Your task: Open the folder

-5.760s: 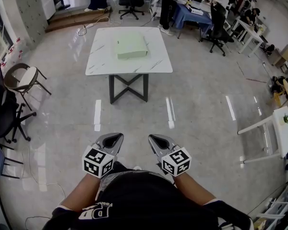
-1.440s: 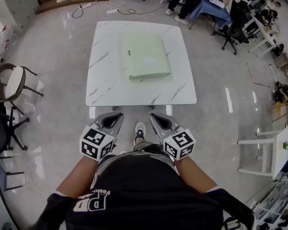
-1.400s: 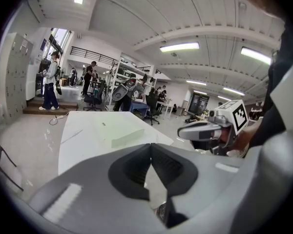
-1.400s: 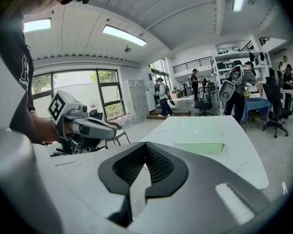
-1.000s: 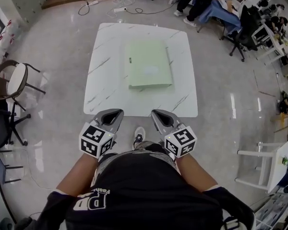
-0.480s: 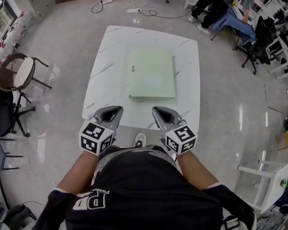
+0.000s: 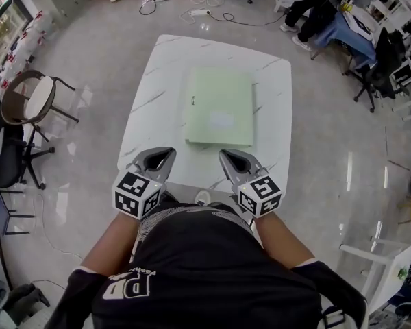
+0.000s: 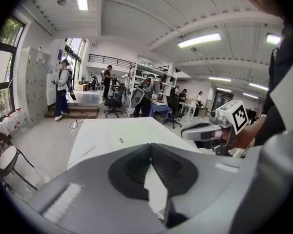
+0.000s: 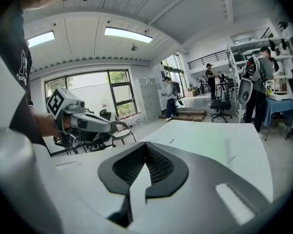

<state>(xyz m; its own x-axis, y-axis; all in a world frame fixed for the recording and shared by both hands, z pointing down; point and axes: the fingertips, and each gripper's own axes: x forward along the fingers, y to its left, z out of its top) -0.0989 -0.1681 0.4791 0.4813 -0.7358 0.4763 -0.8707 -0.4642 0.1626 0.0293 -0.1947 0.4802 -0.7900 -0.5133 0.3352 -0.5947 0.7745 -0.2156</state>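
A pale green folder point(image 7: 219, 108) lies closed and flat on the white marble table point(image 7: 274, 115), with a small dark mark near its left edge. Both grippers are held side by side at the table's near edge, short of the folder. My left gripper point(image 7: 163, 155) is shut and holds nothing. My right gripper point(image 7: 229, 157) is shut too, also with nothing in it. In the left gripper view the folder point(image 8: 132, 128) lies ahead of the jaws, and the right gripper point(image 8: 205, 129) shows at the right. In the right gripper view the folder point(image 9: 205, 140) lies ahead.
A round-seated chair point(image 7: 29, 105) and dark chairs stand at the left. People sit at desks point(image 7: 356, 19) at the upper right. Cables point(image 7: 185, 9) lie on the floor beyond the table. A small white table point(image 7: 390, 269) stands at the lower right.
The person has walked up to the table, which now lies close below. Both grippers have come over its near edge and stayed shut.
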